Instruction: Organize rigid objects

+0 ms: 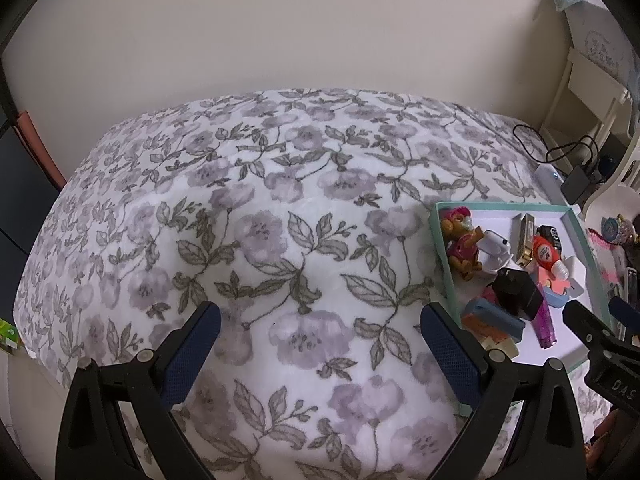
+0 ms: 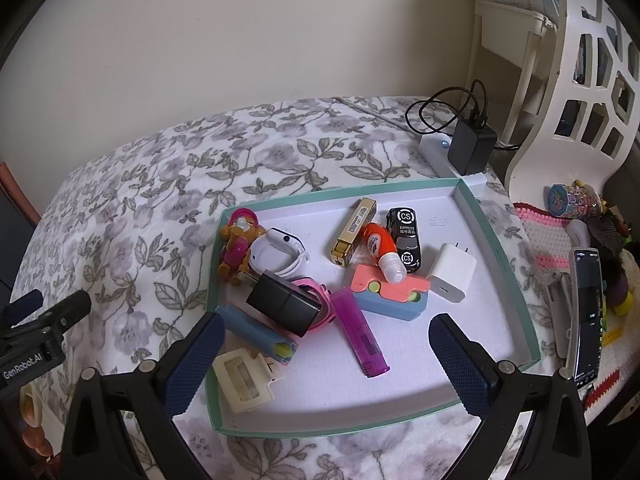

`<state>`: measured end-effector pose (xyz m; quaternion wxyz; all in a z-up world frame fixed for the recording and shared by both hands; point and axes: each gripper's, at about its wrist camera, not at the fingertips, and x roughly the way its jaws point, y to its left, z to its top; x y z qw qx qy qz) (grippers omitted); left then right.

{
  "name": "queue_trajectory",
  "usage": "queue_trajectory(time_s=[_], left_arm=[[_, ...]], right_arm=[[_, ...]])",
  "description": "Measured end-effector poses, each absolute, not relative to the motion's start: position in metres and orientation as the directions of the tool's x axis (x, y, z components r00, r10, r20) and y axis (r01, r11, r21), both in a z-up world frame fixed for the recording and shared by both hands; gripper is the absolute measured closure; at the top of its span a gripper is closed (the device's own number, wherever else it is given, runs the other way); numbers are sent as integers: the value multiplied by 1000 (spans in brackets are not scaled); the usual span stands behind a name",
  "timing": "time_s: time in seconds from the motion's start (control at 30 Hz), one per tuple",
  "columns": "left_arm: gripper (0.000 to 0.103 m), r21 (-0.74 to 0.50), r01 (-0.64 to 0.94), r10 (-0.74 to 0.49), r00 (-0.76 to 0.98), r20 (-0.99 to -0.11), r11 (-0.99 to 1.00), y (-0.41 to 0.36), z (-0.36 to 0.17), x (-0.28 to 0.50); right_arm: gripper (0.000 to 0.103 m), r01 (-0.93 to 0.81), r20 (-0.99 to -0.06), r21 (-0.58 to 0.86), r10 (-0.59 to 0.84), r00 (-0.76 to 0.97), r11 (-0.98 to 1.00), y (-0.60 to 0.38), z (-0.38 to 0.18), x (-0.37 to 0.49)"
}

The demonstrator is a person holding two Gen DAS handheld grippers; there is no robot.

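A shallow teal-rimmed tray (image 2: 496, 248) lies on the floral cloth and holds several small items: a purple lighter (image 2: 360, 332), a black charger (image 2: 284, 304), a white charger (image 2: 452, 272), an orange tube (image 2: 382, 250), a black toy car (image 2: 404, 236), a gold lighter (image 2: 354, 230), a cartoon figure (image 2: 236, 244) and a cream hair clip (image 2: 244, 380). My right gripper (image 2: 326, 360) is open and empty over the tray's near edge. My left gripper (image 1: 320, 352) is open and empty above bare cloth, left of the tray (image 1: 438, 240).
A floral cloth (image 1: 260, 220) covers the table. A power strip with a black adapter (image 2: 470, 148) and cables sits behind the tray. A phone (image 2: 586, 312), a pink knitted mat (image 2: 540, 232) and toys lie to the right. A white chair (image 2: 580, 92) stands at the right.
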<state>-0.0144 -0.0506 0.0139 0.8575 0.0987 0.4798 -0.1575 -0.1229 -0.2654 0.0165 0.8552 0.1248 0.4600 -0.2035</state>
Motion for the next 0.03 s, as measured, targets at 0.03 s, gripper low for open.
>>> queue_trajectory(time_s=[0.03], left_arm=[[3, 16, 368, -178, 486, -855, 930, -51, 13, -14]], right_arm=[[0, 463, -837, 26, -234, 494, 886, -265, 17, -123]])
